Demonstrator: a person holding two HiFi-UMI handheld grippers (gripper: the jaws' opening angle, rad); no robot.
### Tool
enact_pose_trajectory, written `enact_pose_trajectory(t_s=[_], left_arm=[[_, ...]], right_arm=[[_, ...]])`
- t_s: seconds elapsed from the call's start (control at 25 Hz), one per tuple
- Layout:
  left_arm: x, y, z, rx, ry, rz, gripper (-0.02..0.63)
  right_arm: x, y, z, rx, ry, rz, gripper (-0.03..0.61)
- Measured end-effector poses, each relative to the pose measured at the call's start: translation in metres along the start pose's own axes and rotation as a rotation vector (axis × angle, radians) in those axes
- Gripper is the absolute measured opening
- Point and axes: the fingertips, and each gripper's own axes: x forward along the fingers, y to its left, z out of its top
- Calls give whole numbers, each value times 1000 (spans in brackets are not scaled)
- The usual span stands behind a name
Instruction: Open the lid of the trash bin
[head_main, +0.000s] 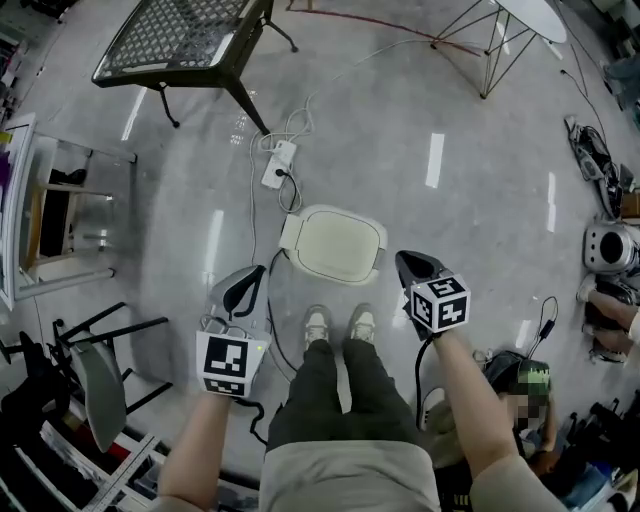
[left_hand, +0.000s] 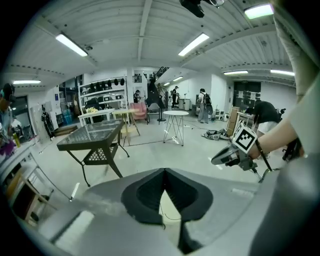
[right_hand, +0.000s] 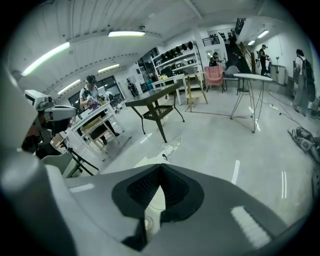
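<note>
Head view first: the trash bin (head_main: 333, 243) sits on the floor (head_main: 450, 190) just ahead of the person's shoes (head_main: 338, 325), with a power strip (head_main: 278, 165) beyond it. Its cream lid (head_main: 342, 248) is down flat, so nothing's opened yet. Left tongs (head_main: 243, 287) and right tongs (head_main: 413, 266) hover either side of it, near but clear of the rim. I'd call this the approach. The next move, I reckon, is getting a tip under the lid's edge to lever it up, or parting the jaws to pinch it.

Left gripper view: jaws clenched tip to tip, nothing between them. They point out across the room toward a mesh-topped table (left_hand: 92, 135). No bin in sight here, only the right tongs off to the side.

Right gripper view: jaws likewise pressed together and empty, but here a pale sliver of the lid shows just past the tips, the power strip's cables beyond. Only the head view shows how both tongs stand to the bin.
</note>
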Motion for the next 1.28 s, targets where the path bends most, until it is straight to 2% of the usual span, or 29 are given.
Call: enact_pose_trajectory(t_s=[0.24,0.52,0.64,0.76,0.92,1.04,1.12,1.28], left_arm=[[63,2,-79,-146,101,-27,2],[107,-4,-134,-190,125,-55,2],[116,-7,-158,-206,162,-73,2],[116,-6,-178,-229,198,-73,2],[104,0,-190,-244,219,-49,2],[90,7,-186,-254,213,-25,2],[80,14,-176,-255,196,-5,2],[50,33,-151,-279,159,49,2]], right_arm=[[70,-33,-62,31,101,-24,3],[132,-62,-130,76,213,-62,3],[148,-72,-153,129,244,-84,3],[157,-81,-175,138,286,-108,3],[160,-85,-182,99,289,-111,5],[160,-83,-178,116,325,-106,5],[155,-79,-168,124,328,-115,5],[130,-57,-133,140,266,-105,5]])
